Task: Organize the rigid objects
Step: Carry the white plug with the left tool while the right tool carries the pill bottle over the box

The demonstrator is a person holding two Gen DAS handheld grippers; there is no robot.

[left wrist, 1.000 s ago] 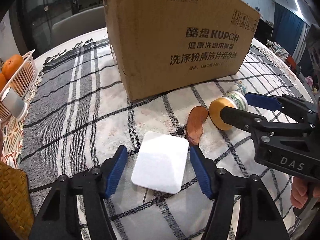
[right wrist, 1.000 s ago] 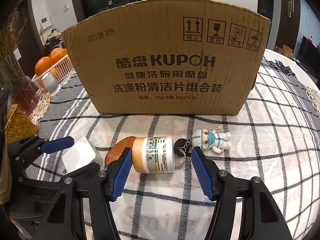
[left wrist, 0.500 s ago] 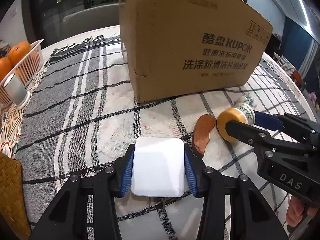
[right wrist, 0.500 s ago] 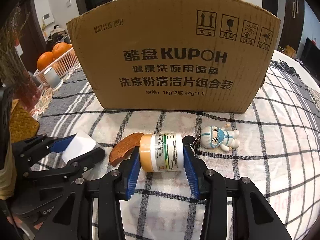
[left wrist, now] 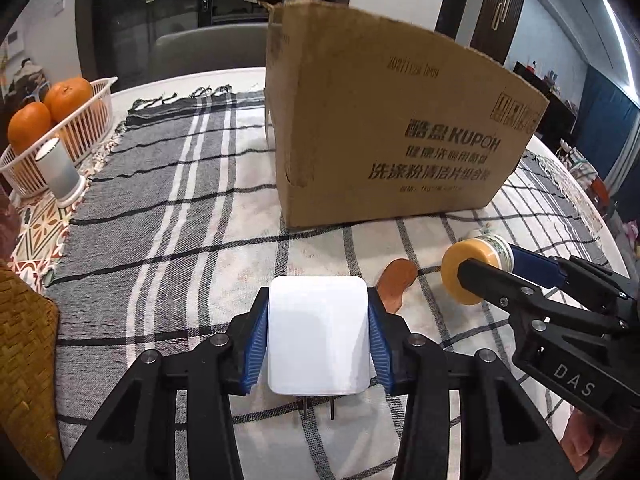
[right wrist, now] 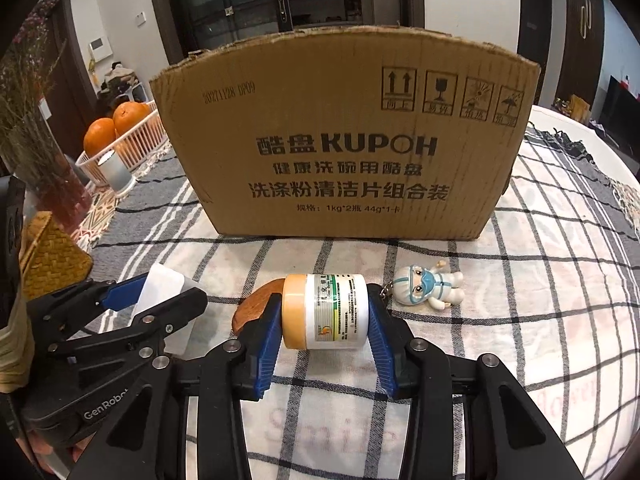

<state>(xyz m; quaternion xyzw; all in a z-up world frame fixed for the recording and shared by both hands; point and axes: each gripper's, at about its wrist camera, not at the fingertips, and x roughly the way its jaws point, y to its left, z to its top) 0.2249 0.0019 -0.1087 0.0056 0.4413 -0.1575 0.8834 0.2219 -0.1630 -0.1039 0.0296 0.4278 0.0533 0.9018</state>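
Note:
My left gripper is shut on a white plug charger, held flat above the checked cloth with its two prongs pointing back at me. My right gripper is shut on a white pill bottle with an orange lid, held on its side; it also shows in the left wrist view. A brown wooden piece lies on the cloth between the two grippers. A small masked figure keychain lies right of the bottle. A large open cardboard box stands behind them.
A white basket of oranges and a small white cylinder stand at the far left. A woven wicker object sits at the near left. The round table's edge curves at the right.
Both grippers closed, the left on the charger and the right on the bottle, and both have lifted their objects off the cloth.

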